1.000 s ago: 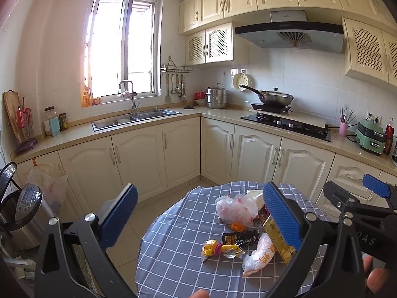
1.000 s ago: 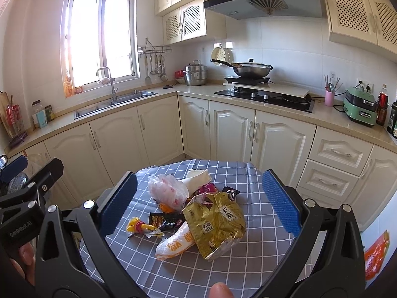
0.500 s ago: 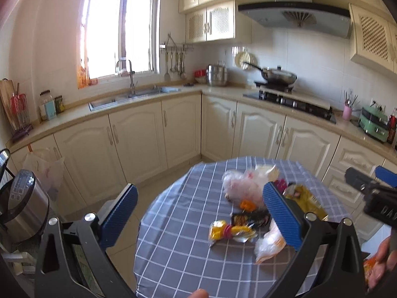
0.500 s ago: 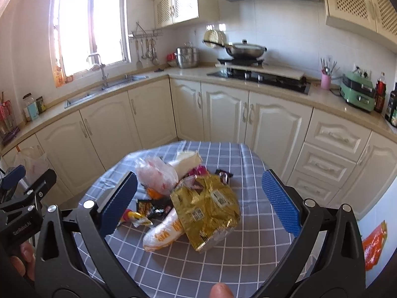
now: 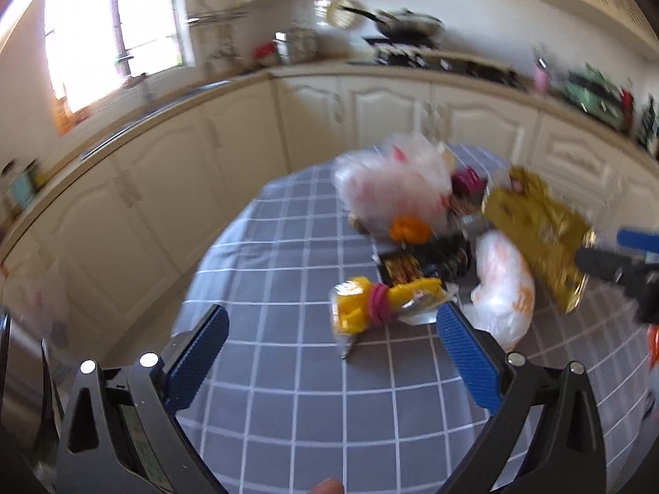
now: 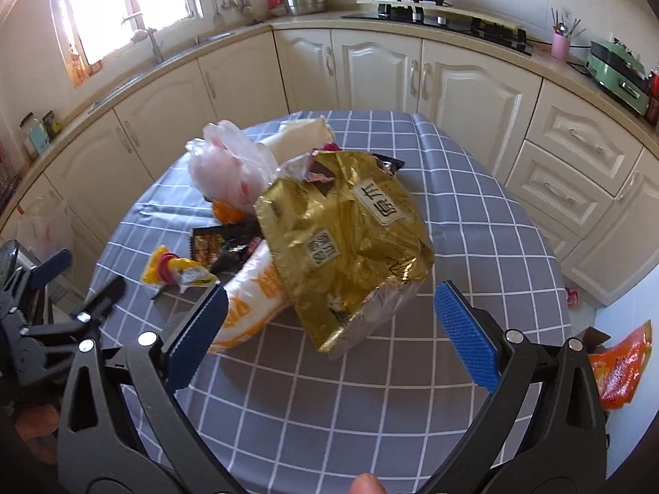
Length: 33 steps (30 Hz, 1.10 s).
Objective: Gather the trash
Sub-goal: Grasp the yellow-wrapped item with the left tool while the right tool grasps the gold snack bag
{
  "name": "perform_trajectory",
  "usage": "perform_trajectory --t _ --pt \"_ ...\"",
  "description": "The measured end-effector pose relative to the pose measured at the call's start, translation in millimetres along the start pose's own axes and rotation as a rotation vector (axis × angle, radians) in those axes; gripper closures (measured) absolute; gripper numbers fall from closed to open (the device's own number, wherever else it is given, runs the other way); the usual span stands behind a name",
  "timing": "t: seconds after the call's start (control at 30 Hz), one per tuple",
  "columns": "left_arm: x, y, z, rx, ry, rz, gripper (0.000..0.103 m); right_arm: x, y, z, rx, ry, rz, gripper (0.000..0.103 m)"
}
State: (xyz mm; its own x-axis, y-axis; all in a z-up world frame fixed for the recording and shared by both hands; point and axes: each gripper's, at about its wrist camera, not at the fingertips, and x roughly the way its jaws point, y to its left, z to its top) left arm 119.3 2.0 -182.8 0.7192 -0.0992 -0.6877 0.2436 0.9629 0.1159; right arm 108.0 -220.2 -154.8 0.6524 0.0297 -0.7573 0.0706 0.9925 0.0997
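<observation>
A pile of trash lies on the round table with a grey checked cloth [image 6: 473, 222]. A crumpled gold foil bag [image 6: 346, 243] is nearest my right gripper [image 6: 329, 329], which is open and empty just in front of it. A white bag with orange print [image 6: 255, 300], a yellow wrapper with a pink band [image 5: 379, 300], a dark snack packet [image 5: 416, 263], and a clear plastic bag [image 5: 391, 189] lie beside it. My left gripper [image 5: 329, 350] is open and empty, just short of the yellow wrapper. The left wrist view is motion-blurred.
Cream kitchen cabinets [image 6: 370, 70] and a counter with a stove [image 6: 436, 16] and sink curve behind the table. An orange bag [image 6: 618, 366] lies on the floor to the right. A plastic bag [image 6: 45, 226] hangs at the left cabinets.
Both grippers have tilted down and moved closer to the trash pile on the table. Both stay open and empty.
</observation>
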Motion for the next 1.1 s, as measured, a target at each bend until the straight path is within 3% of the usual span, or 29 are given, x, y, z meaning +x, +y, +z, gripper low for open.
perform_trajectory --t 0.2,0.3,0.33,0.37,0.47,0.53,0.57,0.63,0.67,0.7,0.8,0.97,1.0,1.1 --pt "49.0 -17.9 2.1 0.185 0.05 -0.032 0.004 11.8 -4.0 10.0 -0.017 0.017 -0.007 0.005" --pt "67.6 -25.2 2.4 0.256 0.087 -0.084 0.005 22.8 -4.0 17.5 -0.037 0.031 0.0 0.005" --pt "71.8 -27.4 1.8 0.274 0.102 -0.11 0.015 28.5 -3.7 20.9 -0.048 0.04 -0.006 0.005" --pt "75.5 -28.9 1.5 0.28 0.121 -0.14 0.035 34.0 -3.6 24.4 -0.058 0.047 -0.015 0.005" --pt "76.2 -31.6 0.9 0.273 0.141 -0.207 0.061 49.2 -3.9 31.8 -0.073 0.063 -0.012 0.005" --pt "74.3 -33.0 -1.3 0.269 0.14 -0.221 0.065 61.5 -4.1 34.9 -0.086 0.086 0.0 0.005" --pt "74.8 -33.2 -1.7 0.26 0.141 -0.22 0.066 66.4 -4.2 35.1 -0.089 0.098 0.014 0.008" --pt "75.0 -32.2 -0.8 0.238 0.149 -0.225 0.071 69.8 -7.5 35.4 -0.07 0.104 0.052 0.034" --pt "74.2 -30.4 -0.2 0.227 0.153 -0.222 0.072 68.3 -11.8 35.6 -0.049 0.105 0.073 0.056" --pt "71.7 -28.9 -1.3 0.21 0.159 -0.217 0.072 67.7 -14.6 35.6 -0.032 0.108 0.084 0.066" --pt "66.2 -25.2 -7.4 0.168 0.166 -0.222 0.073 59.5 -25.5 31.8 -0.007 0.101 0.118 0.079" --pt "52.6 -17.6 -17.3 0.086 0.167 -0.209 0.073 36.2 -43.7 23.0 0.035 0.059 0.16 0.087" --pt "49.2 -16.5 -19.2 0.07 0.165 -0.207 0.073 29.7 -47.3 20.5 0.038 0.048 0.163 0.092" --pt "42.3 -8.4 -22.5 0.008 0.16 -0.201 0.074 18.3 -53.0 15.7 0.043 0.032 0.181 0.092"
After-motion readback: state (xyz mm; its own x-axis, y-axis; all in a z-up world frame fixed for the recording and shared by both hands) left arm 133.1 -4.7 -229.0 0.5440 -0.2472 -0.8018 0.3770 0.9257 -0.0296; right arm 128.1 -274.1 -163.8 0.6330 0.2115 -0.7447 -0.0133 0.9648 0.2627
